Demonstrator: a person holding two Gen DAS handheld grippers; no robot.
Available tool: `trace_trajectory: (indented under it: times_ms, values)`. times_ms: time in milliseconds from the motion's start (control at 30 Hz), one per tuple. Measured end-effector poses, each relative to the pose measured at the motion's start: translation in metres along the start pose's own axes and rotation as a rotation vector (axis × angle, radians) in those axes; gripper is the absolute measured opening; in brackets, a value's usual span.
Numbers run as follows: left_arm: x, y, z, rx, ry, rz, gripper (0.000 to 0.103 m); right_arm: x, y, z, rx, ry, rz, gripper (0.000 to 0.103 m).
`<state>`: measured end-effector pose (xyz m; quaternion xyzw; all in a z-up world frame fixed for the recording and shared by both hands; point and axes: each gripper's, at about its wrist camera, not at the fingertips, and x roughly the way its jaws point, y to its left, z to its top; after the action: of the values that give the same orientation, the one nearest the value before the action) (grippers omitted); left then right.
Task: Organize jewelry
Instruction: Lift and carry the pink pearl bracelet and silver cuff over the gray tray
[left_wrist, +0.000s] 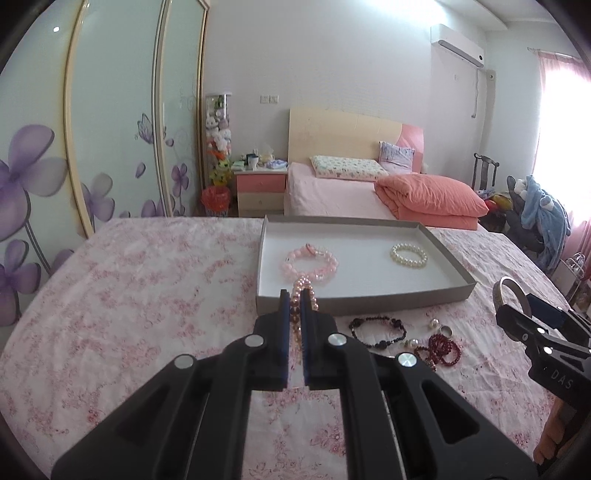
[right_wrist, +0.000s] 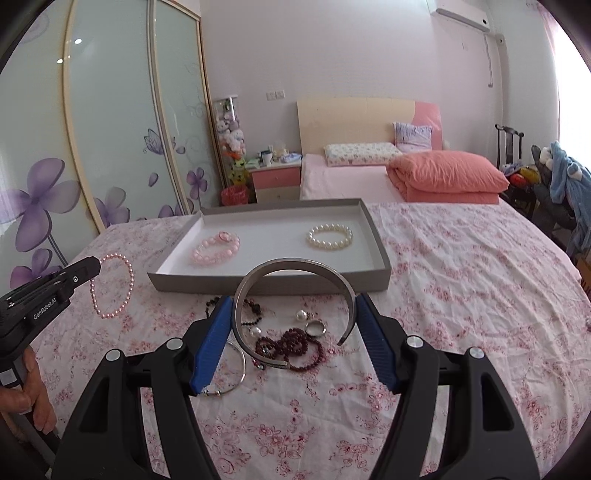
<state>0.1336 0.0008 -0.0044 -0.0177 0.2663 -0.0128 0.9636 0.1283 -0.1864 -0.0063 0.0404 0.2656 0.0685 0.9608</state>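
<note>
My left gripper (left_wrist: 294, 295) is shut on a small pink pearl bracelet (left_wrist: 303, 288), held above the table just before the tray's near wall; it hangs from the gripper in the right wrist view (right_wrist: 110, 286). My right gripper (right_wrist: 295, 301) is shut on a silver open bangle (right_wrist: 291, 266), held above the loose jewelry. The grey tray (right_wrist: 273, 284) with white floor holds a pink bead bracelet (right_wrist: 216, 249) and a white pearl bracelet (right_wrist: 330, 237). On the cloth lie a black bead bracelet (left_wrist: 376, 330), a dark red bead bracelet (right_wrist: 291, 347), a ring (right_wrist: 316, 328), pearl earrings (right_wrist: 301, 315) and a thin silver hoop (right_wrist: 236, 373).
The table wears a pink floral cloth (right_wrist: 461, 295). Behind it stand a bed (right_wrist: 369, 177) with an orange quilt, a nightstand (right_wrist: 277, 181) and wardrobe doors (right_wrist: 110, 129) at left. A chair with clothes (right_wrist: 565, 177) is at far right.
</note>
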Motion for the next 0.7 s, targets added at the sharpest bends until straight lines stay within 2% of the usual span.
trace_trajectory:
  times_ms: [700]
  values:
    - [0.004, -0.027, 0.029, 0.051, -0.058, -0.011, 0.006, -0.014, -0.002, 0.035, -0.02, -0.182, -0.039, 0.067]
